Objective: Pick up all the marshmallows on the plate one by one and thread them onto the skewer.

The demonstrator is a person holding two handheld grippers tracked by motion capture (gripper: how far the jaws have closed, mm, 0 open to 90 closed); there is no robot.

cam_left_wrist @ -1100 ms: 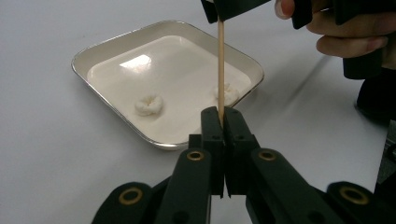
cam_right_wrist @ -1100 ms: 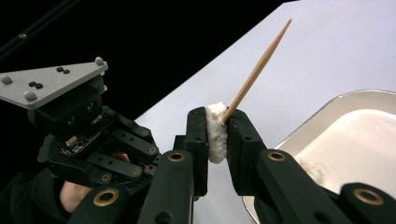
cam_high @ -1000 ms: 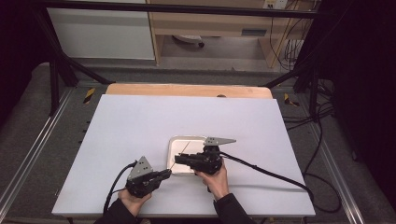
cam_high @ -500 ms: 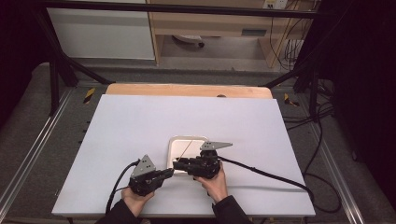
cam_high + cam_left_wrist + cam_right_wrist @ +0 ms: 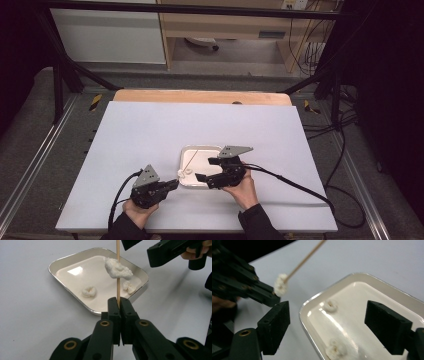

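My left gripper is shut on the lower end of a thin wooden skewer, which stands up over the tray. A lumpy white piece is threaded on the skewer, close to the left jaws. My right gripper hovers over the near part of the white tray. Its jaws have just been opening and nothing is gripped between them. Two white ring-shaped pieces lie in the tray. From above, the left gripper is just left of the tray and the right gripper is over it.
The tray sits on a white table sheet with a wooden strip along the far edge. Black cables trail from both grippers toward the near edge. A dark frame and rails surround the table.
The right gripper's jaws have spread apart beside the skewer. The left gripper with the skewer has hardly moved.
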